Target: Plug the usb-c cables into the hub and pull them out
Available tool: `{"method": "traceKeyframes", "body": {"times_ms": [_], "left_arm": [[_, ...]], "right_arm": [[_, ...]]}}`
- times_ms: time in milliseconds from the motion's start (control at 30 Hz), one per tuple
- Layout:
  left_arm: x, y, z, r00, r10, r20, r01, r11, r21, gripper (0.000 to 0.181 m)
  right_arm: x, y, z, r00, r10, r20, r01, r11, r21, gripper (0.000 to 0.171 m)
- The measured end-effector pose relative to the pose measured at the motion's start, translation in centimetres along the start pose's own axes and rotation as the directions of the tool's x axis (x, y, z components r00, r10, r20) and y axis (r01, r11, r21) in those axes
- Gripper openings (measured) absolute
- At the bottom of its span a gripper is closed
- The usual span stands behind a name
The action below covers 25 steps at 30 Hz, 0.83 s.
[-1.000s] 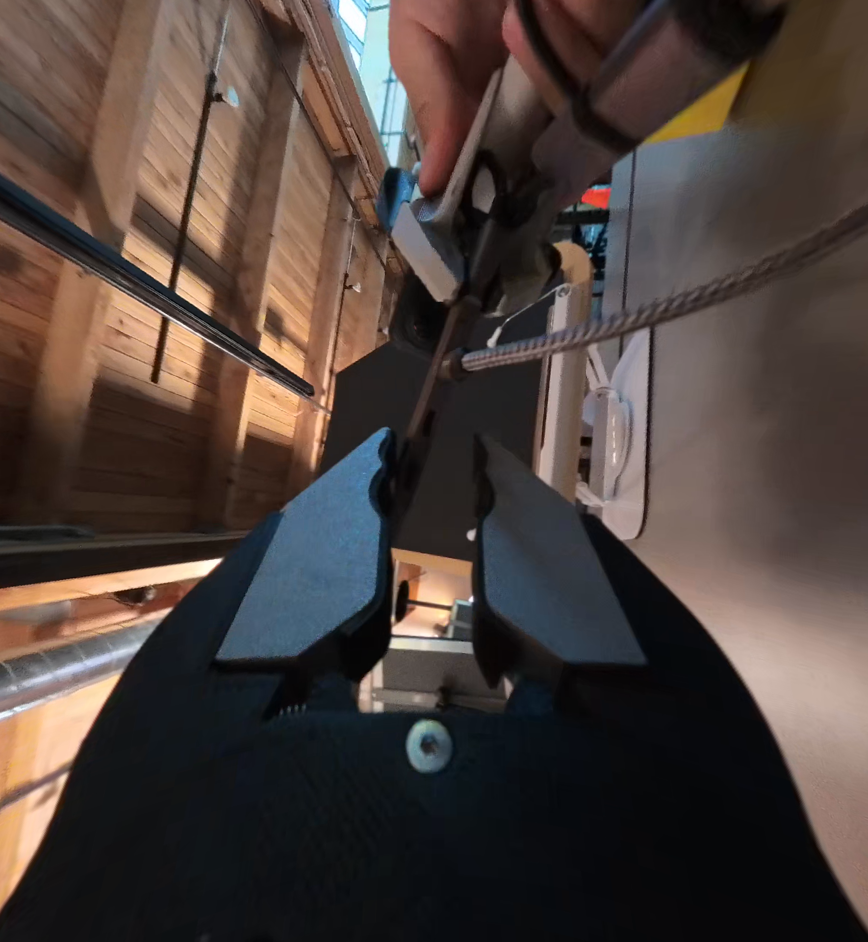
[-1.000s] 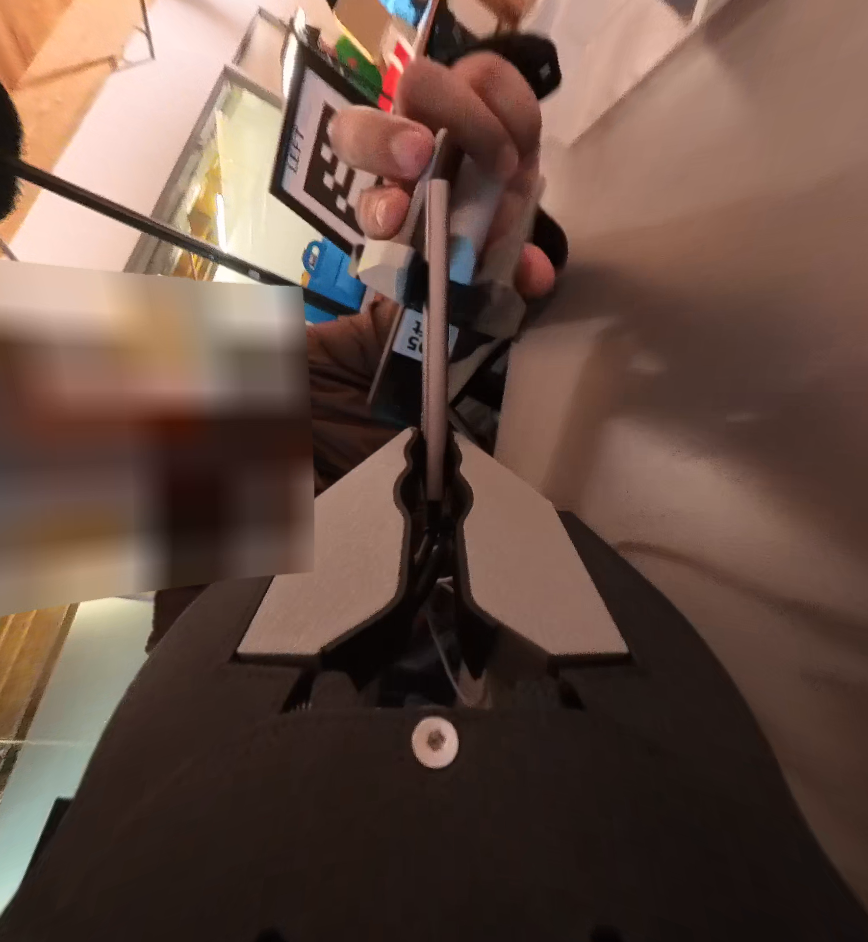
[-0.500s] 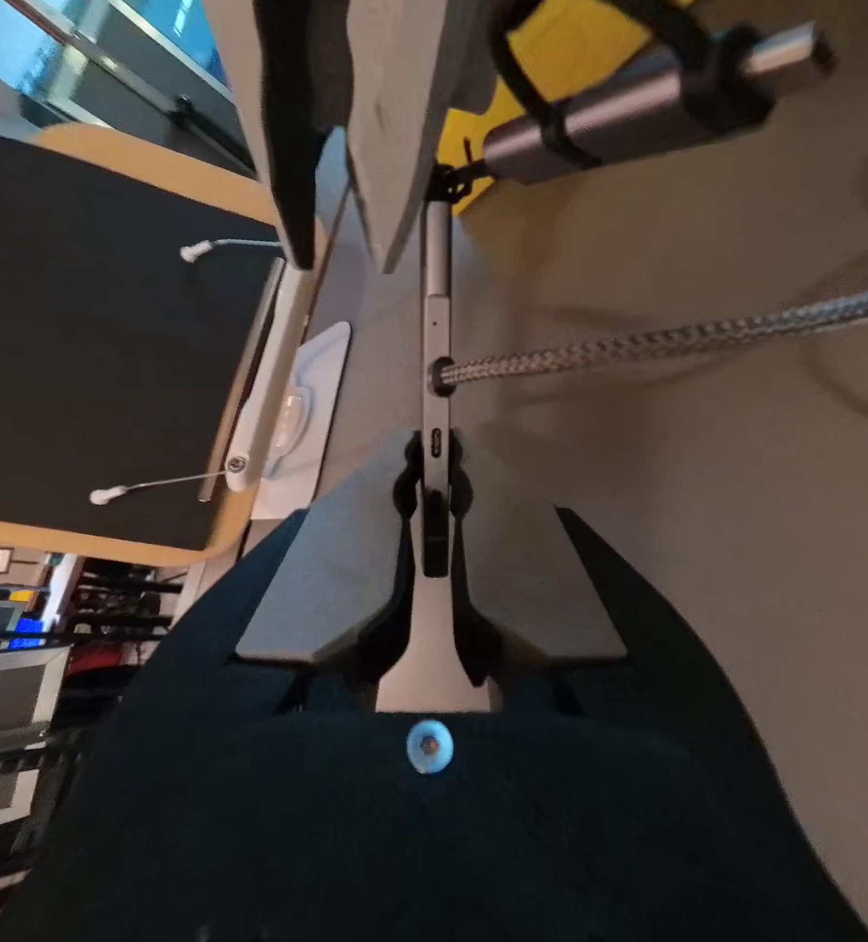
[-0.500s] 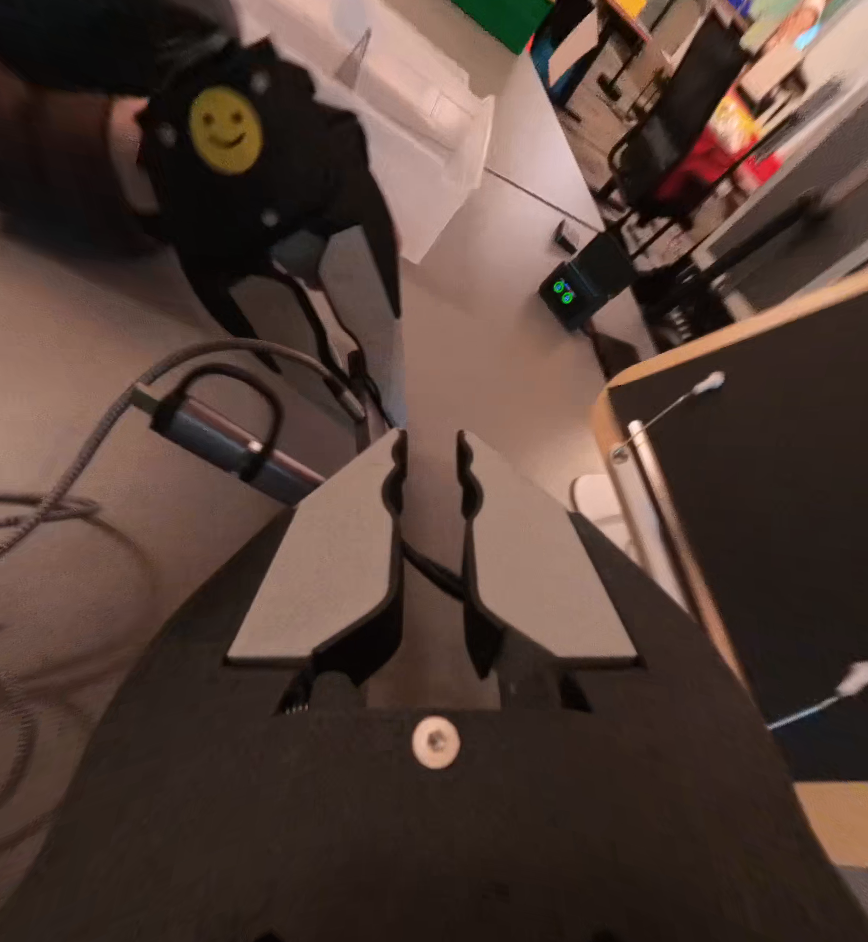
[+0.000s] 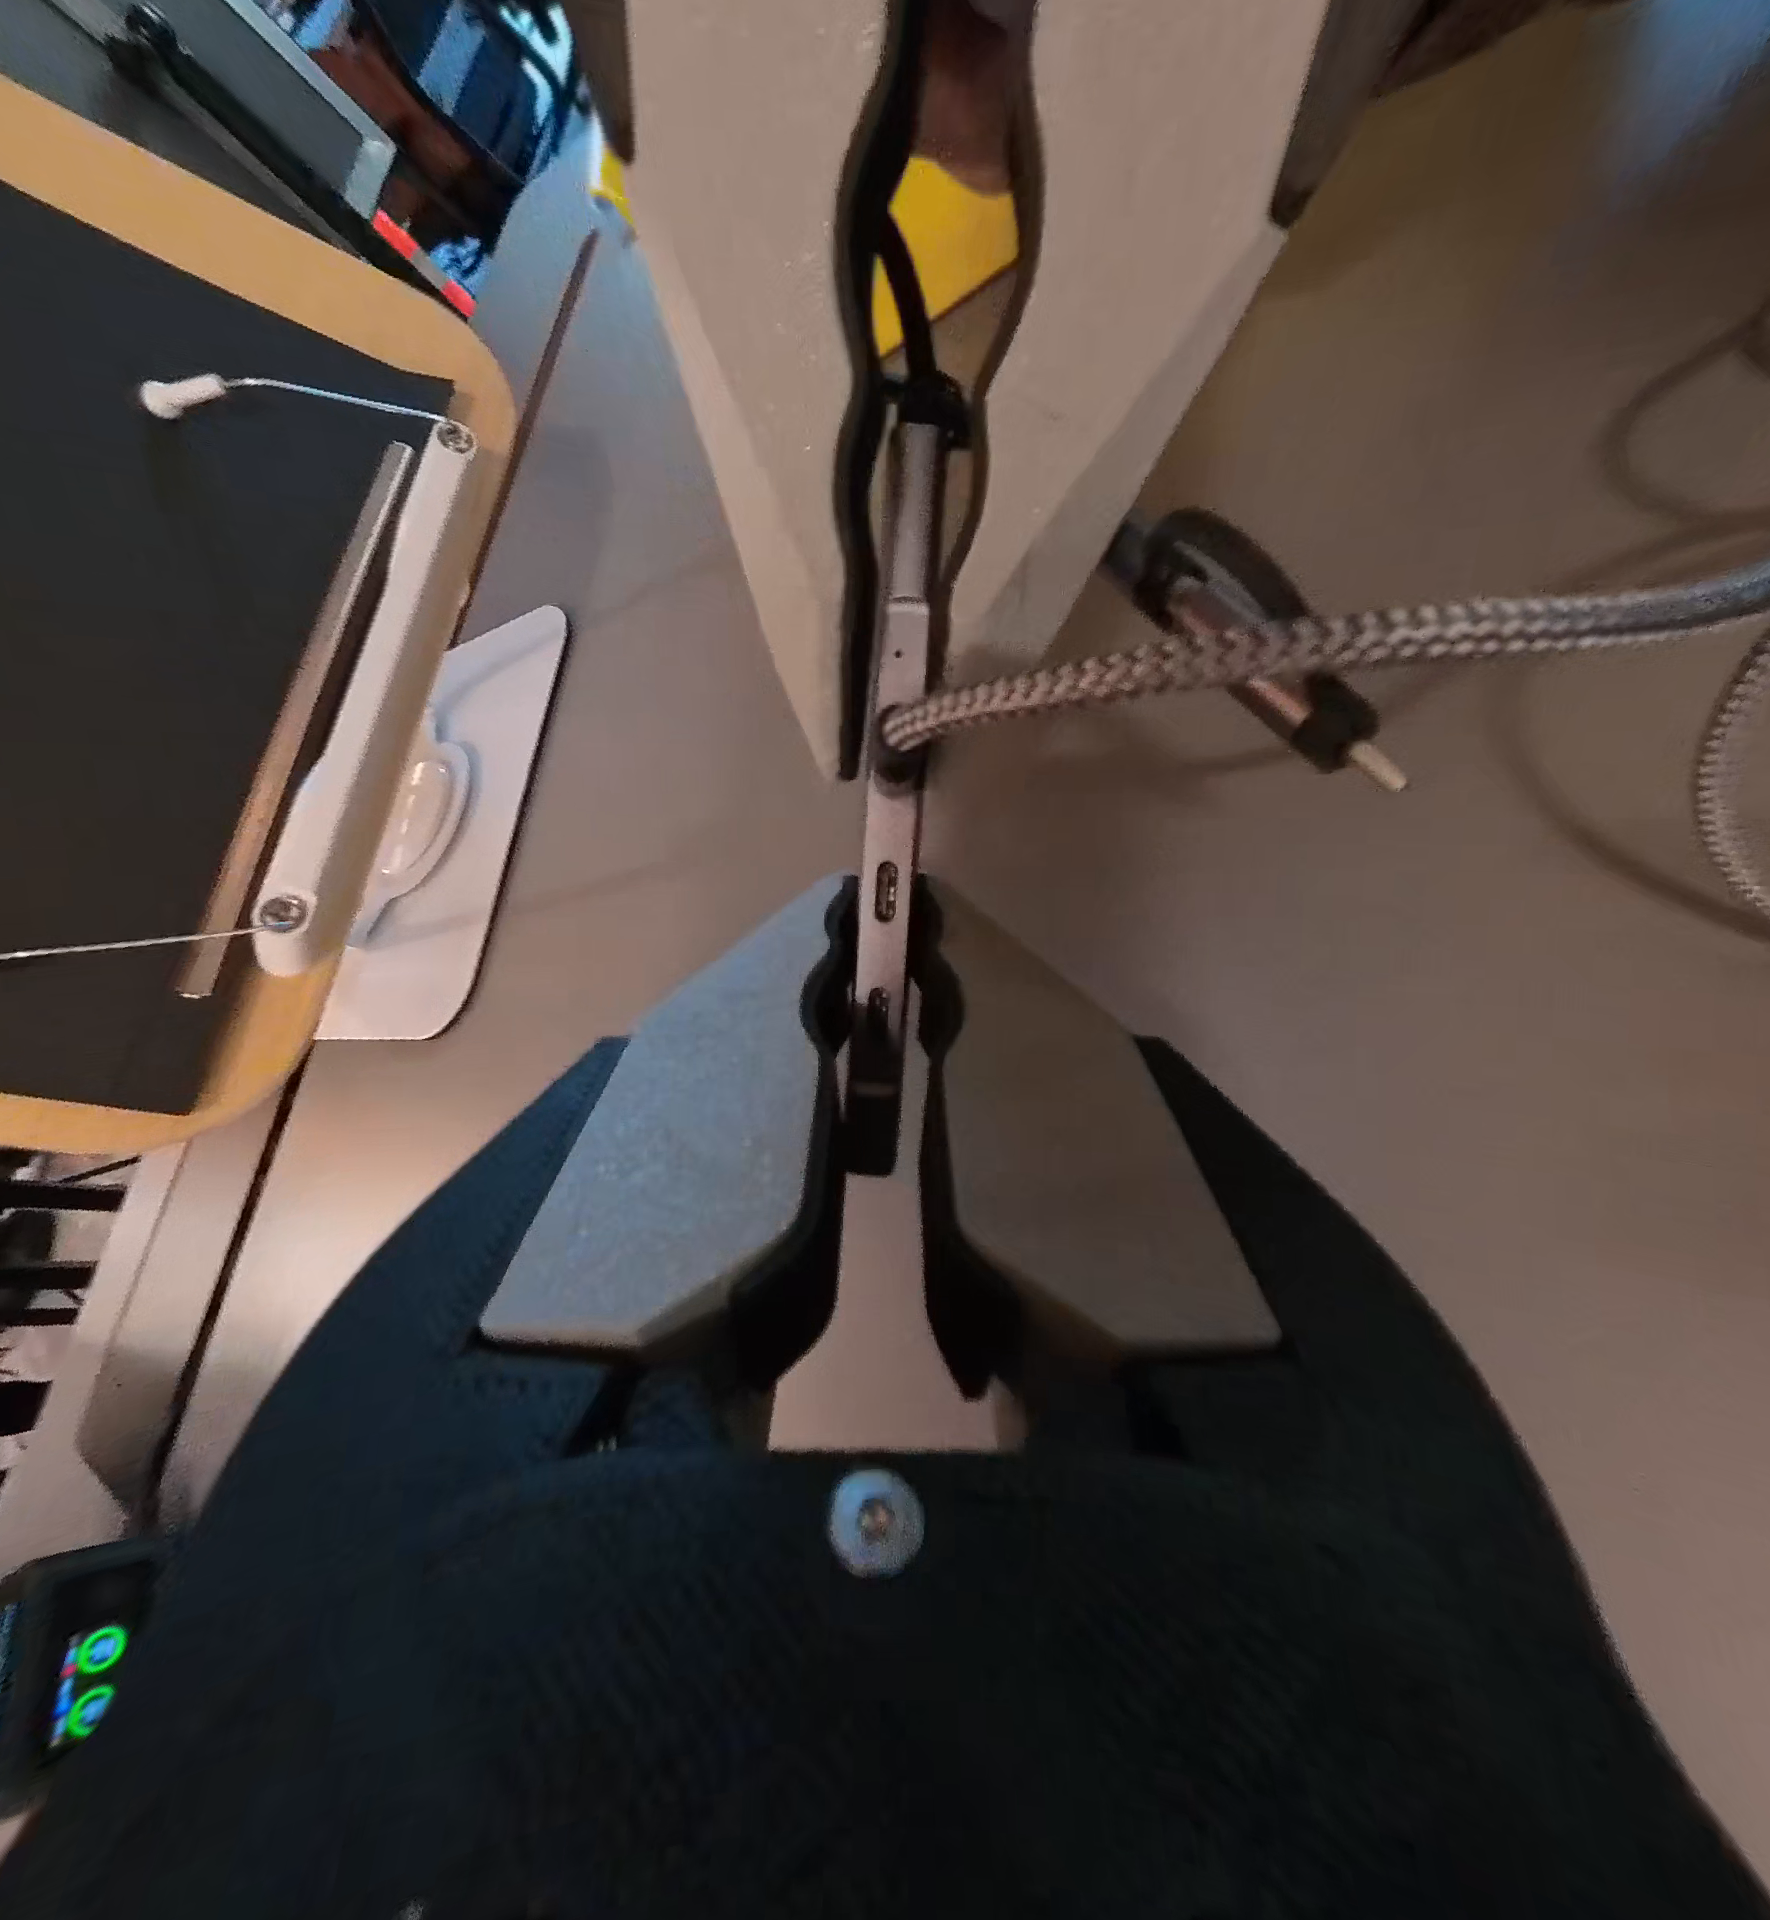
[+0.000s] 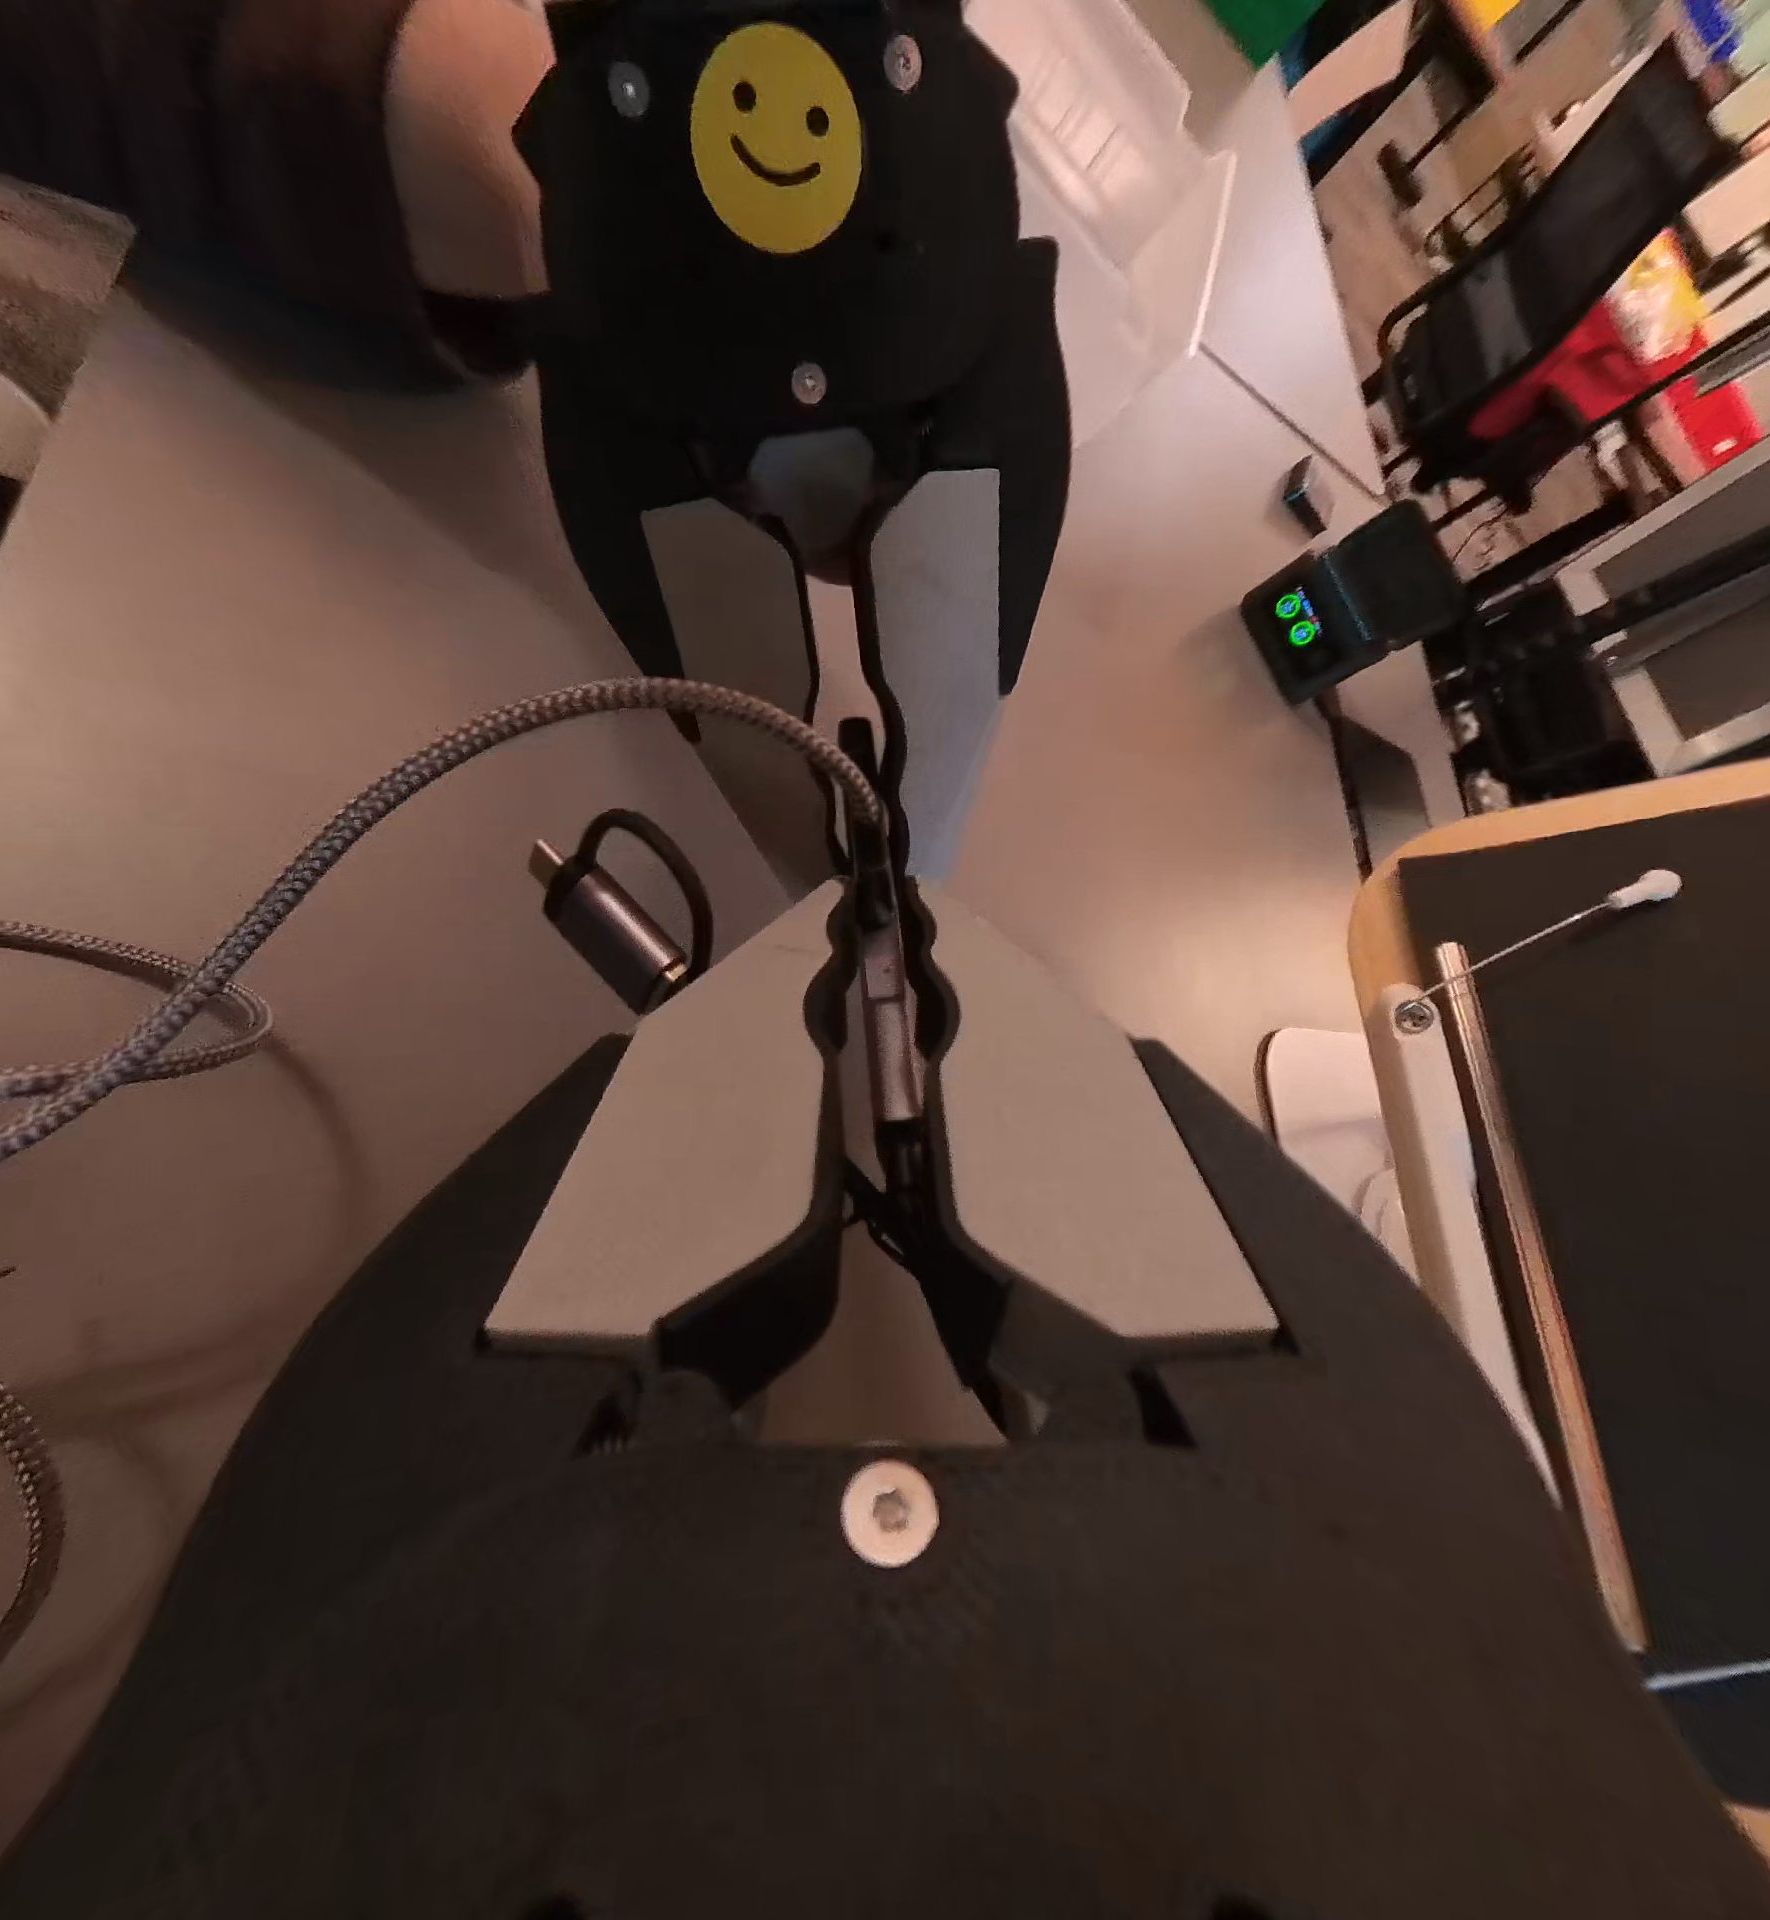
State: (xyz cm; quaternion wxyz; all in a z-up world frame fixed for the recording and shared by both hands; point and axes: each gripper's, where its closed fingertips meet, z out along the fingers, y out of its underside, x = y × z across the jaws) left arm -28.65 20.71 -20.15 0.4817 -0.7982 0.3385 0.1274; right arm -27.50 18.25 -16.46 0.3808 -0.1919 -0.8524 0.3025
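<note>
My left gripper [image 5: 881,894] is shut on a thin grey hub [image 5: 891,821], held edge-on above the beige table [image 5: 1380,1143]. A braided cable [image 5: 1224,649] is plugged into the hub's side. My right gripper [image 6: 881,894] faces the left one and is closed around a grey plug [image 6: 889,1049] on a black cable at the hub's far end; it also shows in the left wrist view [image 5: 917,499]. A spare grey plug [image 6: 616,930] with a black loop lies on the table beside them. The left gripper [image 6: 860,748] carries a yellow smiley.
A black board with a wooden rim [image 5: 133,623] and a white holder [image 5: 424,831] stand on one side. Loops of braided cable [image 6: 81,1060] lie on the table. A small device with green lights [image 6: 1317,623] sits at the table edge. Tip to tip, the grippers are about 4 centimetres apart.
Both views have swung down to the table. The left gripper went from open to shut on the hub. The right gripper, open half a second ago, has closed around the plug.
</note>
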Motion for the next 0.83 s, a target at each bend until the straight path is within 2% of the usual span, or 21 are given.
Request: {"method": "traceKeyframes", "body": {"times_ms": [200, 333, 500, 600, 667, 833], "left_arm": [[1.0, 0.7, 0.7, 0.997, -0.047, -0.066, 0.045, 0.999, -0.025, 0.006], [0.8, 0.8, 1.1, 0.993, -0.096, -0.071, 0.098, 0.995, 0.032, 0.008], [0.1, 0.9, 1.7, 0.973, -0.217, -0.082, 0.221, 0.974, 0.054, 0.009], [1.5, 1.4, 2.3, 0.965, -0.226, -0.137, 0.226, 0.974, -0.009, 0.007], [1.7, 1.8, 2.7, 0.945, -0.283, -0.163, 0.283, 0.959, -0.025, 0.007], [1.3, 1.0, 2.0, 0.923, -0.334, -0.190, 0.344, 0.939, 0.019, 0.008]], "right_arm": [[-0.7, 0.7, 0.4, 0.999, 0.033, 0.000, -0.032, 0.997, 0.068, 0.002], [-0.2, 1.2, 0.9, 0.989, 0.142, 0.043, -0.145, 0.987, 0.069, 0.002], [0.6, 1.6, 1.1, 0.983, 0.185, 0.019, -0.185, 0.982, 0.041, 0.002], [0.0, 2.5, 1.4, 0.940, 0.317, 0.129, -0.323, 0.946, 0.025, 0.001], [0.1, 2.8, 1.5, 0.917, 0.372, 0.144, -0.382, 0.923, 0.049, 0.000], [1.2, 1.5, 0.7, 0.839, 0.493, 0.228, -0.532, 0.830, 0.164, 0.000]]}}
